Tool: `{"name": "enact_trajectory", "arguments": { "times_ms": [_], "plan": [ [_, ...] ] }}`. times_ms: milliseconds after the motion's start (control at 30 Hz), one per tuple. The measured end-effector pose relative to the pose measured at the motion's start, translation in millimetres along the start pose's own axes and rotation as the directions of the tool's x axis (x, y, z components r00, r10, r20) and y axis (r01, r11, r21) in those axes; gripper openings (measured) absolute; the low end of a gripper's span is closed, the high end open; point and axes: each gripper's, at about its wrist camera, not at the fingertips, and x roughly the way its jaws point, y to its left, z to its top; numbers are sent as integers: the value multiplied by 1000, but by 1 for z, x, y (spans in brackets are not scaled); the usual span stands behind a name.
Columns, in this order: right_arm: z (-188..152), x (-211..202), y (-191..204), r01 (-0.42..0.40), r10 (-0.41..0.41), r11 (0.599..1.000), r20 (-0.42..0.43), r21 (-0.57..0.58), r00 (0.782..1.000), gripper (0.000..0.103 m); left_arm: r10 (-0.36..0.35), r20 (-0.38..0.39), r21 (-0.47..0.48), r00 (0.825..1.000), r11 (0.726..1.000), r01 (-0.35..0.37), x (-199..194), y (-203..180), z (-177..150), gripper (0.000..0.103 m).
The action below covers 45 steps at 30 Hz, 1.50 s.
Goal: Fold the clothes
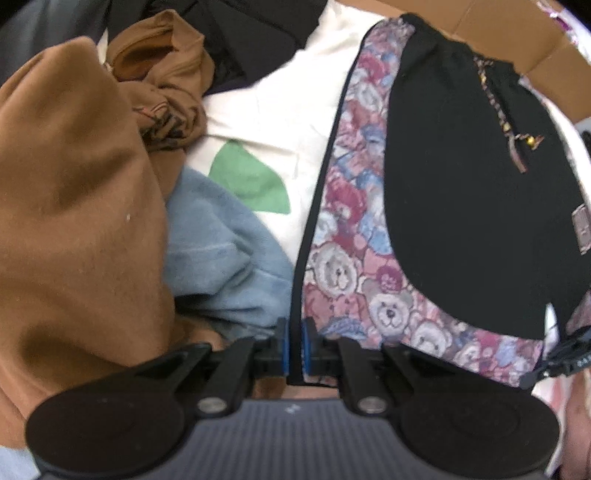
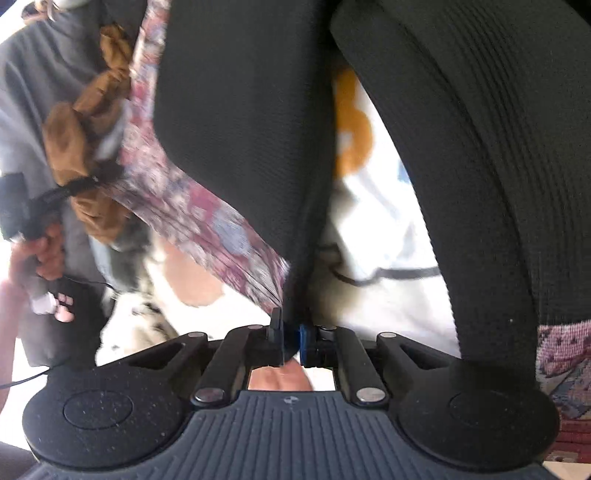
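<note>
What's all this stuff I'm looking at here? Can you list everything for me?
Teddy-bear garment: one, black with pink-blue bear print, stretched between both grippers.
Brown clothes: a heap, left.
Blue cloth: one, pale blue, beside the brown heap.
White cloth: one, with a green patch, underneath.
Cardboard: brown, top right.
Left gripper: black, shut on the garment's edge.
Right gripper: black, shut on the garment.
Hand: one, holding the left gripper.

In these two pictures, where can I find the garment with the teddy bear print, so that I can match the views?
Left wrist view: the teddy bear print garment runs from top centre down to the lower right, its dark edge pinched in the left gripper.
Right wrist view: the same garment hangs diagonally from upper left to centre, held by the right gripper.
Shared landmark: the crumpled brown cloth.
</note>
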Motion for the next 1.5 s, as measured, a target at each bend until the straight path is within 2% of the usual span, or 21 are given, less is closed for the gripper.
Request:
{"name": "enact_trajectory", "arguments": {
  "times_ms": [100, 200, 267, 300, 333, 467, 567, 633, 733, 833, 1000, 1100, 1200, 1233, 1267, 1300, 1500],
  "plan": [
    [-5, 0, 1, 23, -23, 1000, -16, -17, 1000, 8, 14, -1, -17, 1000, 1000, -14, 7, 4, 0, 7],
    [-6, -7, 2, 19, -18, 999, 10, -30, 1000, 11, 21, 9, -14, 1000, 1000, -21, 9, 4, 0, 7],
    [-4, -14, 3, 15, -13, 999, 46, -41, 999, 26, 26, 12, -3, 1000, 1000, -26, 9, 3, 2, 7],
    [-3, -16, 4, 12, -10, 999, 63, -41, 998, 45, 28, 12, 3, 1000, 1000, -28, 9, 3, 2, 7],
    [-2, -17, 6, -1, 4, 999, 75, -42, 997, 51, 28, 13, 3, 1000, 1000, -28, 9, 3, 3, 7],
    [-2, -9, 18, 1, 9, 996, 101, -93, 995, 52, 30, 17, -5, 999, 1000, -30, 8, 5, 5, 7],
    [-1, -3, 20, -17, 28, 995, 115, -96, 993, 48, 34, 20, -4, 999, 999, -33, 4, 3, 6, 7],
    [-1, -3, 19, -12, 22, 995, 106, -94, 994, 2, 28, 18, -11, 999, 1000, -27, 1, 4, 5, 7],
    [-2, -12, 11, -19, 24, 997, 76, -75, 997, 2, -2, 3, -37, 1000, 999, 2, -3, 6, 3, 8],
    [0, -19, 15, -16, 19, 996, 37, -93, 999, 2, -10, -7, -13, 1000, 1000, 10, -7, 0, 4, 7],
    [4, -14, 21, 11, -12, 994, -9, -111, 1000, 2, 8, -25, -1, 1000, 1000, -8, -10, -5, 7, 7],
    [1, -7, 16, 37, -38, 993, -14, -110, 999, 3, 49, -65, -6, 997, 999, -50, 3, -6, 3, 7],
    [-2, -4, 22, 89, -92, 984, -10, -155, 996, 9, 124, -77, 9, 989, 992, -124, 14, -12, 1, 11],
    [-2, -9, 26, 97, -99, 981, -5, -171, 995, 24, 125, -73, -5, 989, 992, -126, 13, -12, 1, 12],
    [-3, -14, 30, 104, -106, 977, 1, -186, 994, 33, 127, -69, -19, 990, 992, -128, 12, -13, 1, 14],
    [-3, -20, 33, 112, -112, 973, 10, -201, 994, 49, 125, -56, -26, 991, 992, -127, 6, -13, 1, 15],
    [-3, -77, 51, 200, -174, 953, 129, -228, 976, 51, 118, 27, -70, 993, 991, -115, -27, -13, 2, 32]
  ]
}}
